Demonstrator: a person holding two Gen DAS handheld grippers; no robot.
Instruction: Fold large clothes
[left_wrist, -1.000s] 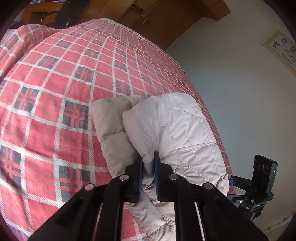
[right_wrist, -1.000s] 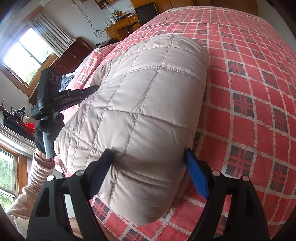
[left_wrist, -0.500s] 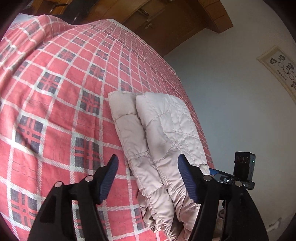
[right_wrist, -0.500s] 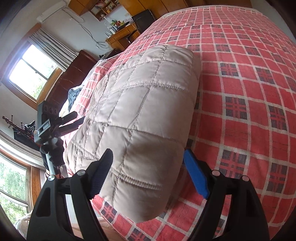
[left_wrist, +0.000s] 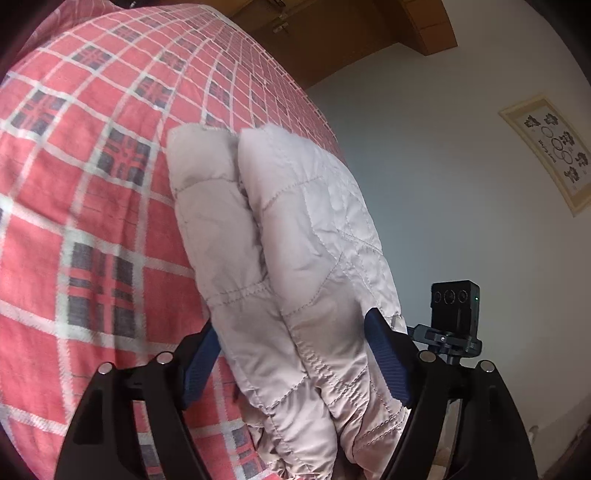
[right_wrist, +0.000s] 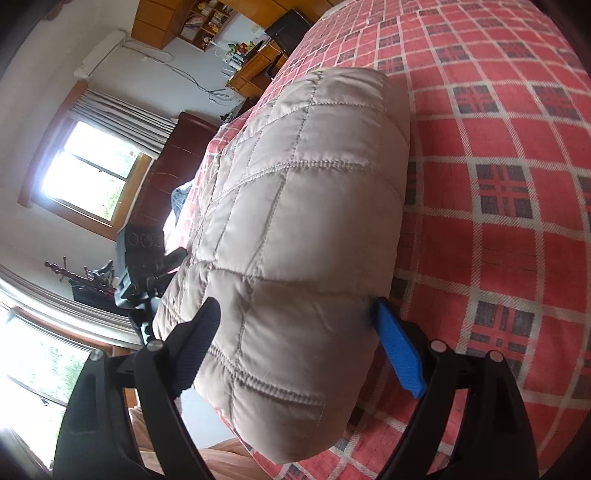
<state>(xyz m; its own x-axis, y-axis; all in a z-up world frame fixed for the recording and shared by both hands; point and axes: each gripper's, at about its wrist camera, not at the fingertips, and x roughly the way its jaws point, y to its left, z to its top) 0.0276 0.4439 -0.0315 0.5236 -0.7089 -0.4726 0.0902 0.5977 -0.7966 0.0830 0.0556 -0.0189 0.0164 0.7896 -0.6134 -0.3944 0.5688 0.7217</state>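
A beige quilted jacket (left_wrist: 295, 240) lies folded into a thick bundle at the edge of a bed with a red plaid cover (left_wrist: 92, 184). My left gripper (left_wrist: 293, 362) is open, its two blue-padded fingers either side of the bundle's near end where two layers show. In the right wrist view the same jacket (right_wrist: 306, 192) shows its smooth quilted top. My right gripper (right_wrist: 297, 347) is open too and straddles the opposite end. Each gripper appears in the other's view: the right one (left_wrist: 454, 314) and the left one (right_wrist: 144, 258).
The plaid cover (right_wrist: 498, 147) stretches wide beyond the jacket. A wooden wardrobe (left_wrist: 332, 33) and a framed picture (left_wrist: 550, 151) are on the far wall. A window (right_wrist: 92, 177), a dark headboard (right_wrist: 166, 177) and a cluttered desk (right_wrist: 255, 70) lie past the bed.
One second ago the left gripper was shut on a fold of the jacket; it let go, opened wide and now sits astride the bundle's end. The right gripper stayed open and edged closer.
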